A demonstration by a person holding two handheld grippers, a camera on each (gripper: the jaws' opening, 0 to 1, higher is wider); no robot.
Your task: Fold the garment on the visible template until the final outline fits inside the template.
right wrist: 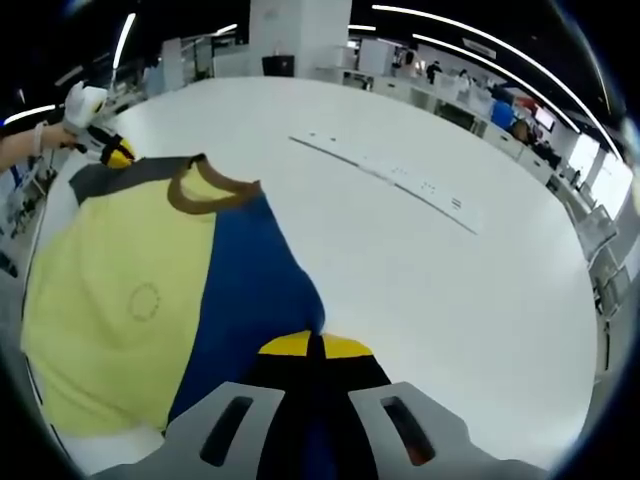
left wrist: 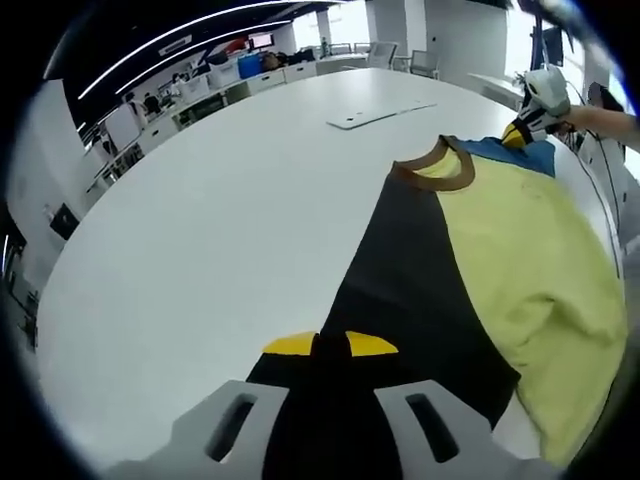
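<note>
A T-shirt with a yellow body [left wrist: 520, 250], a brown collar [left wrist: 447, 170], a black side [left wrist: 400, 280] and a blue side [right wrist: 250, 280] lies spread on the white table [left wrist: 200, 230]. My left gripper [left wrist: 330, 345] is shut on the black edge, its yellow tips pressed together. My right gripper [right wrist: 315, 346] is shut on the blue edge in the same way. Across the shirt, the right gripper [left wrist: 522, 132] appears in the left gripper view and the left gripper [right wrist: 112, 150] in the right gripper view. A flat white template sheet [right wrist: 400, 175] [left wrist: 375, 115] lies beyond the shirt.
A person's hand [left wrist: 600, 120] holds the far gripper near the table's edge. Desks, chairs and boxes [left wrist: 240, 70] stand beyond the table's far side. Bare table [right wrist: 450, 300] stretches beside the shirt toward the template sheet.
</note>
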